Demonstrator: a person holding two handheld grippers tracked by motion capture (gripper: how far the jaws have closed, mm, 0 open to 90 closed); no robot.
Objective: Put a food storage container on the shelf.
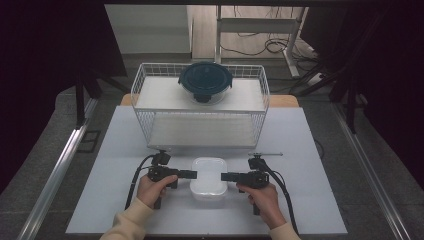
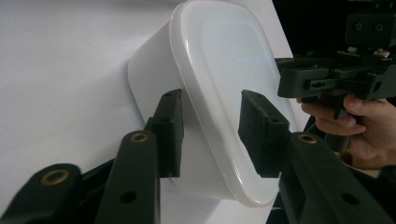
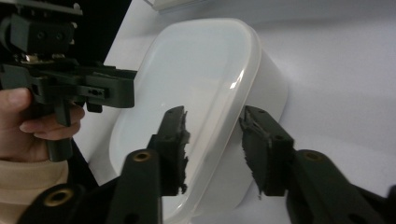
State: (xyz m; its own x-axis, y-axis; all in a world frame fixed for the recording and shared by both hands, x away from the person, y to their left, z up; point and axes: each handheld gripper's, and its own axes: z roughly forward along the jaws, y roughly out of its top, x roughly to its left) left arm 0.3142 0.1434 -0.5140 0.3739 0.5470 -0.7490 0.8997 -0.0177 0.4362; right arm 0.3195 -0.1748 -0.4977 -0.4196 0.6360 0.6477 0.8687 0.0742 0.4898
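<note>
On the white table (image 1: 115,200), the left gripper (image 1: 192,174) and right gripper (image 1: 225,176) each straddle a rim of the lidded white plastic container (image 1: 208,181), jaws narrowed but not pressing.

high: above, looking forward-down | gripper views: close, apparently facing each other | shared: white container (image 1: 208,175)

A white wire basket (image 1: 200,131) stood at the counter's (image 1: 110,175) far edge, centred. On its upper shelf sat a round glass bowl with a dark blue lid (image 1: 205,80). Beyond the far edge, cables (image 1: 260,47) lay on the floor.
</note>
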